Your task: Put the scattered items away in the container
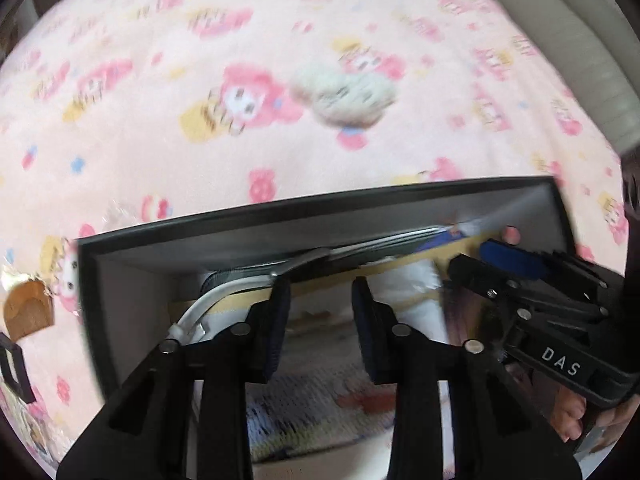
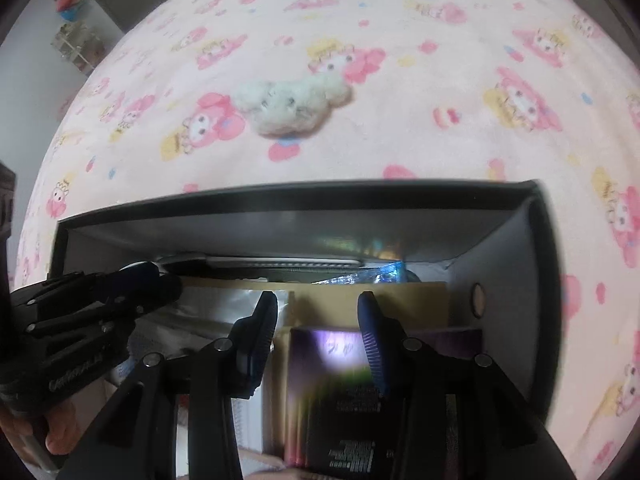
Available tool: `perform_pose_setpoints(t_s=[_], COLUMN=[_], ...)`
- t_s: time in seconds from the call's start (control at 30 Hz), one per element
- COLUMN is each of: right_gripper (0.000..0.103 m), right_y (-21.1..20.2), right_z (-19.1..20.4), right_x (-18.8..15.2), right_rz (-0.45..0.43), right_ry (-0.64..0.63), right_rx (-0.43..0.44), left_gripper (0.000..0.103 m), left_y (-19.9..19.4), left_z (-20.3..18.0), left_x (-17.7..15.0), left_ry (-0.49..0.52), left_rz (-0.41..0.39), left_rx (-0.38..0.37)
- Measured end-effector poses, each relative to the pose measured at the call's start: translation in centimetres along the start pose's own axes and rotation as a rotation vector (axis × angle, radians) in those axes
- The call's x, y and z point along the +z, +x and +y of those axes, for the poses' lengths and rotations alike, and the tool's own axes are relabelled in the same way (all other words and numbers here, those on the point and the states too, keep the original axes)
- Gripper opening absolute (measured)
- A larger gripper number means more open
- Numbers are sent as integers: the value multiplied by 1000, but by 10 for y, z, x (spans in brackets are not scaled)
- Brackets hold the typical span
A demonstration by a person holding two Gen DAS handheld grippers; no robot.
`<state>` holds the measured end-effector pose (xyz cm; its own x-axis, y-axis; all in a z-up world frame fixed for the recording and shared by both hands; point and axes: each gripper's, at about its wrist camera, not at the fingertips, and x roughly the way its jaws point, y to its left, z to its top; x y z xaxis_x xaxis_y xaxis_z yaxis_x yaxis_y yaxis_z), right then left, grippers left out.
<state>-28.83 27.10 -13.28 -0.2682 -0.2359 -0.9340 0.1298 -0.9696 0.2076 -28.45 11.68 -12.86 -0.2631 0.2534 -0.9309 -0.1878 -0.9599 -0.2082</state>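
Both claws hovering over the box [image 2: 304, 200], spread, gripping nothing: left claw [image 1: 320, 300], right claw [image 2: 318, 316]. Plush toy [image 2: 288, 106] lying on the blanket [image 2: 400, 140] beyond the far wall.

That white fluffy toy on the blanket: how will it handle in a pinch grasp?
The plush toy looks soft and fuzzy, so it probably squashes and feels light. Lying flat on the blanket, it is unlikely to roll.
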Motion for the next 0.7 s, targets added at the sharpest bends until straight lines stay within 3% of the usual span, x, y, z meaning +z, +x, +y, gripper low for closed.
perform_pose_setpoints(t_s=[0.17, 0.3, 0.4, 0.5, 0.7], right_gripper=[43, 47, 50, 50, 51], right_y=[-53, -88, -108, -122, -155], right_z=[16, 24, 29, 34, 57], right_x=[-17, -39, -61, -82, -120], right_rz=[-132, -189, -233, -255, -321], right_ry=[-10, -3, 24, 50, 33], right_rx=[20, -3, -4, 1, -85], left_gripper=[45, 67, 69, 78, 90], left_y=[-51, -101, -119, -142, -189], left_z=[-15, -14, -18, -19, -23], left_x=[-23, -49, -64, -79, -112], left_ry=[22, 6, 0, -12, -26], left_rz=[-118, -214, -275, -328, -431], left_rx=[-6, -11, 29, 54, 114])
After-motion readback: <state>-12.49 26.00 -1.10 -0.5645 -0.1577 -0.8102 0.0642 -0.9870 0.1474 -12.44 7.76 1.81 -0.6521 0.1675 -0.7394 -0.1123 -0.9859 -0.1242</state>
